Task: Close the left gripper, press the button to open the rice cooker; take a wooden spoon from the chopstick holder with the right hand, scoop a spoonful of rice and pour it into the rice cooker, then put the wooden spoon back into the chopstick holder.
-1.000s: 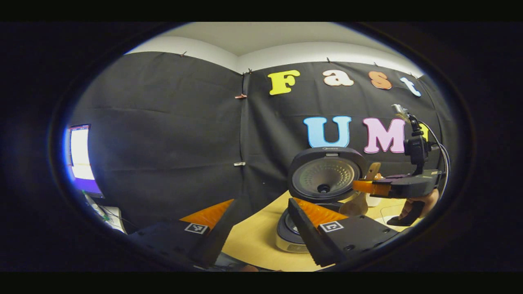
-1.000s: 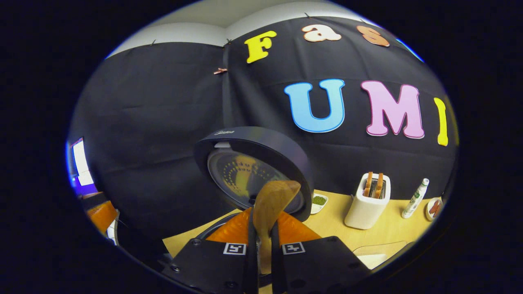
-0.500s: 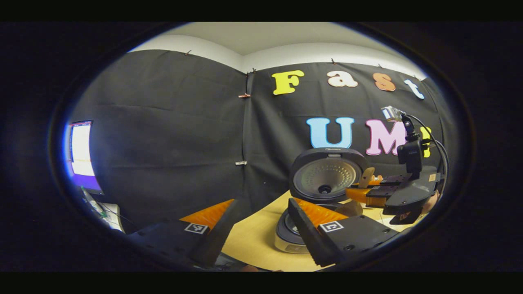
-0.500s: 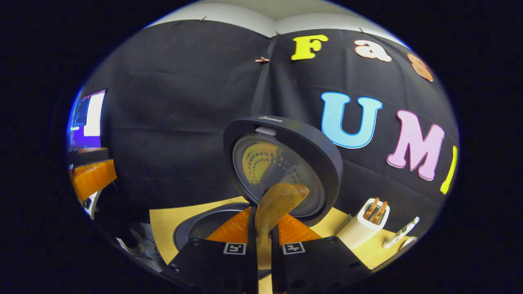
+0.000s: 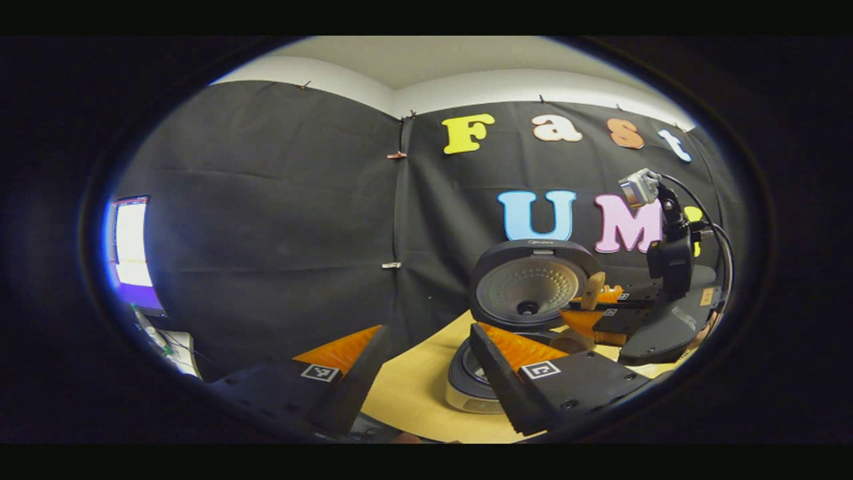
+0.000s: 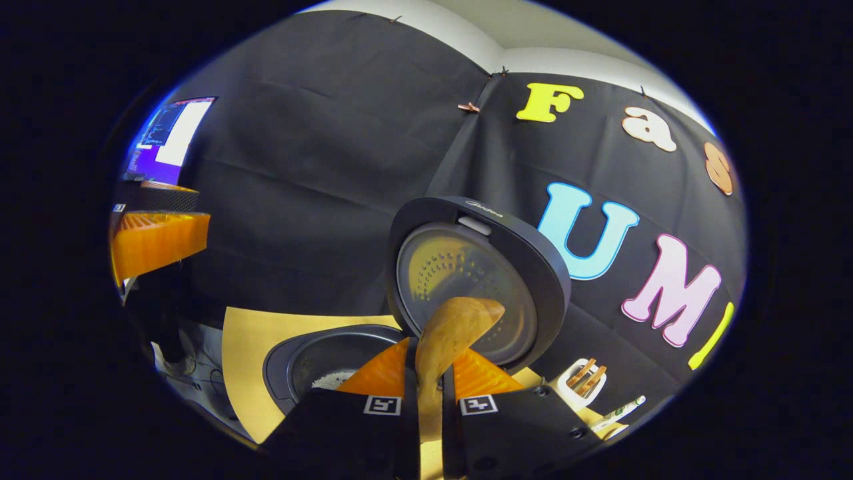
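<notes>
The black rice cooker stands with its lid (image 5: pixel 533 287) swung up and its pot (image 6: pixel 320 363) open; some white rice (image 6: pixel 330 379) lies in the pot. My right gripper (image 6: pixel 430 363) is shut on the handle of the wooden spoon (image 6: pixel 456 327), whose bowl hangs in front of the lid, above the pot's right side. From the left gripper view, the right gripper (image 5: pixel 603 313) and the spoon (image 5: pixel 592 290) are rolled over beside the lid. My left gripper (image 5: pixel 423 363) is open with nothing in it, to the left of the cooker base (image 5: pixel 470 380).
A white toaster (image 6: pixel 583 380) with bread slices and a small bottle (image 6: pixel 616 407) stand on the wooden table (image 6: pixel 243 347) to the right of the cooker. A lit monitor (image 5: pixel 130 253) is at the far left. One orange finger (image 6: pixel 156 237) of the left gripper sits at the left edge.
My right gripper has rolled over and swung left above the pot, tipping the spoon. Rice now shows in the pot. The left gripper has barely moved.
</notes>
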{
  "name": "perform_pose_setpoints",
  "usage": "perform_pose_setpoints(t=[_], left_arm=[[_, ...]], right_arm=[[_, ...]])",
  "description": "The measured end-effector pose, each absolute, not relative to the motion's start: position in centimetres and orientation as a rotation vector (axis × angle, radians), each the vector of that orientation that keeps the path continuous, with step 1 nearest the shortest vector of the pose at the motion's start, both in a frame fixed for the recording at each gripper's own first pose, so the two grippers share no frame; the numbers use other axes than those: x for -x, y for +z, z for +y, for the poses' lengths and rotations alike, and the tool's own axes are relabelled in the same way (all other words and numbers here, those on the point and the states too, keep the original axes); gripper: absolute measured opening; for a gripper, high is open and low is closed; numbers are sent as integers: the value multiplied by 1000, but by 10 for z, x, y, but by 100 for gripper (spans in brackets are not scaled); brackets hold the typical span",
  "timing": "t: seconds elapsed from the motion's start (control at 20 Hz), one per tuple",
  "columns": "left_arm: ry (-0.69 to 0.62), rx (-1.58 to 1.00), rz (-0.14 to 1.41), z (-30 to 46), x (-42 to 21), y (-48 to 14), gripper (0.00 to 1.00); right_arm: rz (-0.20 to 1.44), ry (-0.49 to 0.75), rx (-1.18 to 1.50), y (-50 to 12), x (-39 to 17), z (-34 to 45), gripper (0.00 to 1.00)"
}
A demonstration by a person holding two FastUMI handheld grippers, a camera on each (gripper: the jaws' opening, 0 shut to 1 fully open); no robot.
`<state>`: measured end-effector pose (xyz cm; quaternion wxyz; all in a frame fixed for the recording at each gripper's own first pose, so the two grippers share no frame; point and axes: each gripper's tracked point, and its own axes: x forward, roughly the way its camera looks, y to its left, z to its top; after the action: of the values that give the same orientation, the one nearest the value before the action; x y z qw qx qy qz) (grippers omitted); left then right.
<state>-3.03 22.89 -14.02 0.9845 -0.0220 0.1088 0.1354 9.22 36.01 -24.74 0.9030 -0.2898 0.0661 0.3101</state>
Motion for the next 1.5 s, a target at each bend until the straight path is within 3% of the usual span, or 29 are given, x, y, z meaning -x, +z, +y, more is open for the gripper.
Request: perform_pose_setpoints(t=[0.3,0.7,1.5], left_arm=[[250,35,212,221,28,-135,87],[192,39,204,186,18,-125,84],[143,18,194,91,-2,-105,85]], right_arm=[[198,536,319,-225,-104,333,17],[247,369,85,-207,-111,249,17],[204,62,8,-159,-100,14,17]])
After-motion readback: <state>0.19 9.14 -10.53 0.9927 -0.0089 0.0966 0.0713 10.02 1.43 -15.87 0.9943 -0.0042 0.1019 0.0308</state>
